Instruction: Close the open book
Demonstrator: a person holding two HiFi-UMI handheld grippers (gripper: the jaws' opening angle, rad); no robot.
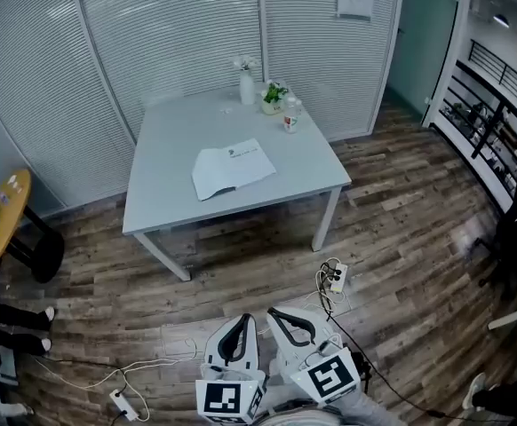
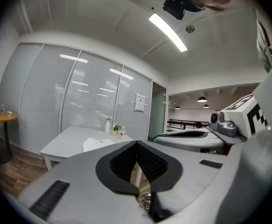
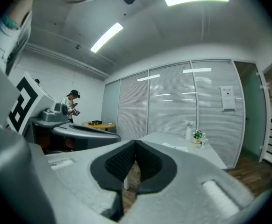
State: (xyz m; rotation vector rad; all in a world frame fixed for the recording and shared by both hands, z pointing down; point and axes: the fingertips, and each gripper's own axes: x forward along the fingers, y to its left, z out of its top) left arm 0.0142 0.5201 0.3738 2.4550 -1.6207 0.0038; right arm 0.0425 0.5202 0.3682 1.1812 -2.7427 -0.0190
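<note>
The book lies open and flat on the grey bench, a little to the 3 o'clock side of the bench's centre and nearer its front edge than its back. In the head view the long axis of the spread runs from about 8 o'clock to 2 o'clock, so the left page sits lower in the picture than the right. The fold between the pages runs nearly 12 to 6 o'clock. A line of print shows near the top of the right page, too small to read. At 1 o'clock from the book, at the bench's far corner, stand a white vase, a small plant and a jar, all apart from the book.

Both tongs hang over the wood floor at 6 o'clock from the bench, well apart from it and pointing toward it. The left tongs are fully closed, pads meeting with nothing between them. The right tongs, just beside them at 3 o'clock, are closed the same way and hold nothing. A power strip lies on the floor at 1 o'clock from the right tongs, and a round yellow table stands at 9 o'clock from the bench
</note>
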